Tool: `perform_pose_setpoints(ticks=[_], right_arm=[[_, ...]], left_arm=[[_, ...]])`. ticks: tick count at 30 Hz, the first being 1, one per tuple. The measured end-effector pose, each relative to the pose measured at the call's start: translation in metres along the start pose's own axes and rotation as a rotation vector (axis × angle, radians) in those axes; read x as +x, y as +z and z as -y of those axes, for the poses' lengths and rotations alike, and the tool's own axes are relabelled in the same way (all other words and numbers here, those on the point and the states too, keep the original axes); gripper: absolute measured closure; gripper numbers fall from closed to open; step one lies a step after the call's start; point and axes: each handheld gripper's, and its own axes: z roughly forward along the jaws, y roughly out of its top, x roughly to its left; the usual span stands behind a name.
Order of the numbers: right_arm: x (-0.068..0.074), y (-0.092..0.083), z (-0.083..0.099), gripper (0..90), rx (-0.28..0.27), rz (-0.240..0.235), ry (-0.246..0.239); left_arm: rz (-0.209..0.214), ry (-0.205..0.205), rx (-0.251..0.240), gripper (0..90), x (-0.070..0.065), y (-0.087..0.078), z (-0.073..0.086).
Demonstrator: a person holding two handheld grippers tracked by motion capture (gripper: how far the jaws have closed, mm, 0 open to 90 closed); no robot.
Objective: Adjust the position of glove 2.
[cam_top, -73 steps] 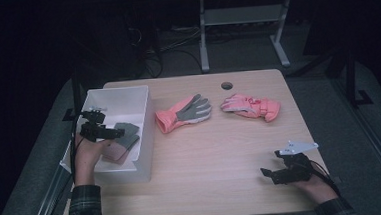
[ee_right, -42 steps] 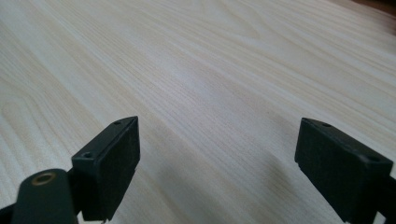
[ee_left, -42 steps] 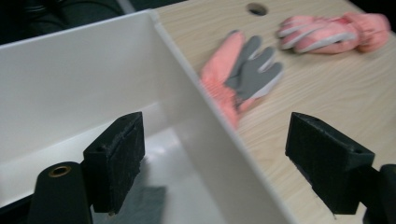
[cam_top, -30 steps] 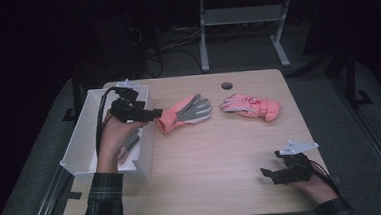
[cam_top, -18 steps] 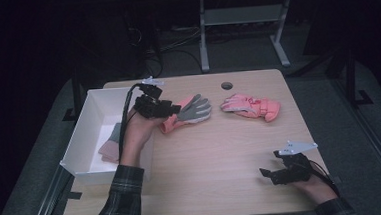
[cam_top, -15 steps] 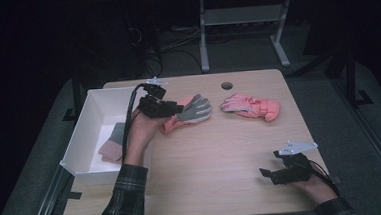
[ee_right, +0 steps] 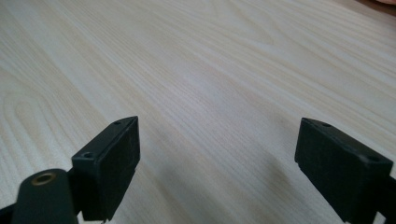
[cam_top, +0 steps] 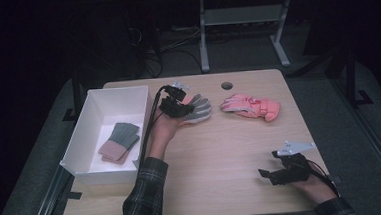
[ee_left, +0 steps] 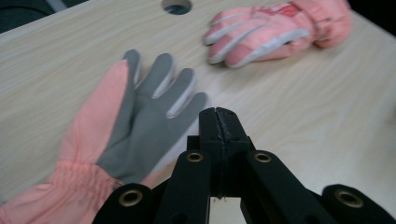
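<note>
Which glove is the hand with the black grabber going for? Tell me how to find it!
Start at the white box on the table's left. Just right of it lies a pink glove under the left gripper. Its palm is grey and faces up; the other glove, farther right, shows pink and white.

1. The left forearm, in a plaid sleeve, reaches forward from the bottom edge of the high view, the wrist held straight.
2. The left claw (cam_top: 181, 105) sits well out ahead of the person, its cable trailing back along the arm.
3. Its jaws have just been closing — in the left gripper view they meet tip to tip, nothing between them.
4. The right hand (cam_top: 313, 182) lies low and near the person's side.
5. The right claw (cam_top: 270, 174) points leftward — its jaws stand wide apart, empty.
</note>
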Motion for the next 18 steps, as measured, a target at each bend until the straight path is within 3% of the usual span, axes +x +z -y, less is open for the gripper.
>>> perform_pose_setpoints(ticks=[5,10,15,18], right_arm=[[0.000,0.001,0.000,13.7,0.000,-0.003,-0.001],[0.000,0.000,0.000,13.7,0.000,-0.002,-0.001],[-0.002,0.000,0.001,13.7,0.003,-0.004,0.011],[-0.002,0.000,0.001,13.7,0.001,-0.002,0.006]], left_arm=[[-0.045,-0.027,0.003,89.7,0.012,0.020,0.004],[-0.081,-0.037,0.051,89.7,0.024,0.038,0.008],[-0.099,-0.037,0.056,89.7,0.030,0.049,0.009],[-0.128,-0.059,0.051,89.7,0.038,0.056,0.010]])
